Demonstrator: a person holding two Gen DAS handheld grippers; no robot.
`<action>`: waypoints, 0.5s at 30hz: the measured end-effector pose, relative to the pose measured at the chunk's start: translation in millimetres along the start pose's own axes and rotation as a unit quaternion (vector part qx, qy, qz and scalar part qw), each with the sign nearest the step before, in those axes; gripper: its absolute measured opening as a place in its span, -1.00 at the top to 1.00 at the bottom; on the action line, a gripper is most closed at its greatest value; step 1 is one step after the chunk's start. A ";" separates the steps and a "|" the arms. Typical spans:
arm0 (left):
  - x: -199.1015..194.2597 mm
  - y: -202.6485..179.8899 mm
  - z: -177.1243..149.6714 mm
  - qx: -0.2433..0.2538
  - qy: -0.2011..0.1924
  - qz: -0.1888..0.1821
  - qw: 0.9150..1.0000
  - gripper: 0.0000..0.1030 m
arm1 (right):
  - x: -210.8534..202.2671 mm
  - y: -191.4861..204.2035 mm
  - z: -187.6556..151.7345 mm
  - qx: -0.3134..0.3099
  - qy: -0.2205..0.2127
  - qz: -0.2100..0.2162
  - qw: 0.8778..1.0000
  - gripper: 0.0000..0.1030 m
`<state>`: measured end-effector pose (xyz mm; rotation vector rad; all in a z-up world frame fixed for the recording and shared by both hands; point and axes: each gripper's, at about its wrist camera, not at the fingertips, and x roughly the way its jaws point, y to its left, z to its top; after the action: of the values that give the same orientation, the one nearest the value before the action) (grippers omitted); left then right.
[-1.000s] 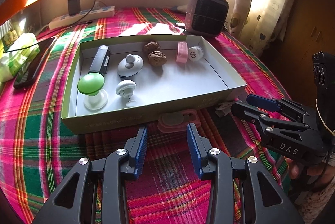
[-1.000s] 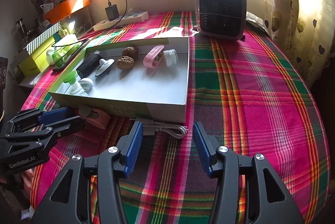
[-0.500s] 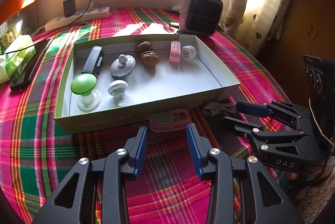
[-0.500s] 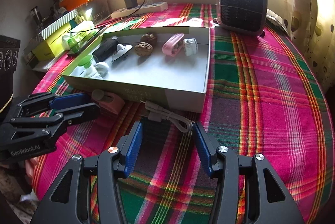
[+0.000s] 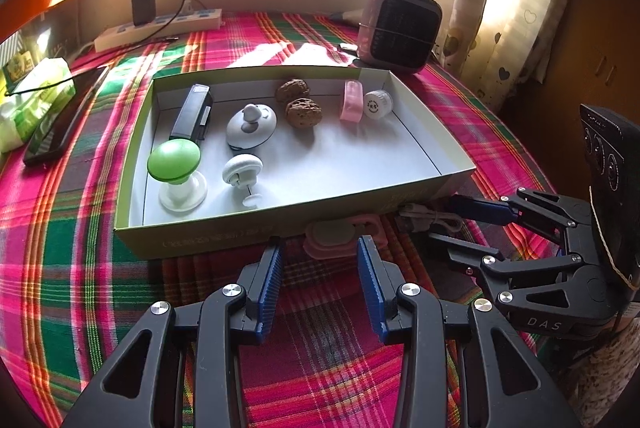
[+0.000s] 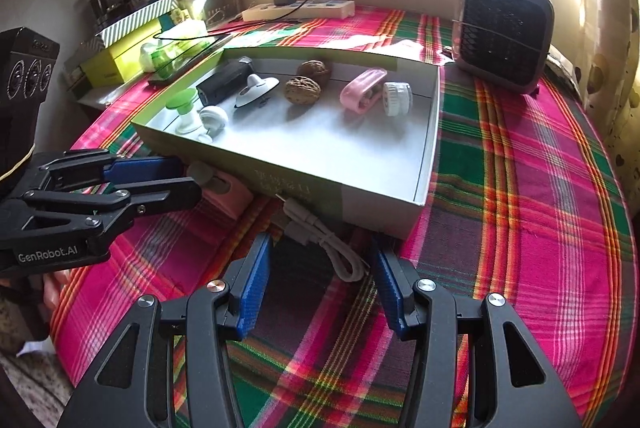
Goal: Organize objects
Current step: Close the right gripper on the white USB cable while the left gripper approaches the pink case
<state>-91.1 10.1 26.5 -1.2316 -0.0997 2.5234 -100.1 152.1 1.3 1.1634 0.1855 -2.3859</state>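
Grippers left (image 5: 318, 248), right (image 6: 320, 248), jaws apart, empty

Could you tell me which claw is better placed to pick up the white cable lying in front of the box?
Right: the right claw is open with the white cable between its fingertips; the left claw faces the pink object.
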 end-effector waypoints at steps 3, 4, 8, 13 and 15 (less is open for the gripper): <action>-0.1 -0.2 0.4 0.002 -0.002 -0.001 1.000 0.31 | -1.9 4.1 -2.9 -0.011 0.005 0.007 1.000 0.02; 0.5 0.1 0.7 0.002 -0.002 -0.002 1.000 0.31 | -2.6 6.1 -4.1 -0.017 0.006 0.015 1.000 0.02; 2.4 -0.3 2.1 0.001 -0.002 -0.003 1.000 0.31 | -0.6 9.2 -2.9 -0.022 0.009 0.007 1.000 0.02; 3.0 -3.2 2.8 0.005 0.000 -0.011 1.000 0.31 | 2.8 14.3 1.5 -0.022 0.010 -0.004 1.000 0.18; 3.1 -3.9 2.3 0.004 0.001 -0.013 1.000 0.31 | 2.4 16.6 1.1 -0.028 0.011 -0.010 0.999 0.40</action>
<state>-93.7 14.9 26.4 -1.2222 -0.1038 2.4981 -94.2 136.3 1.5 1.1674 0.2718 -2.3708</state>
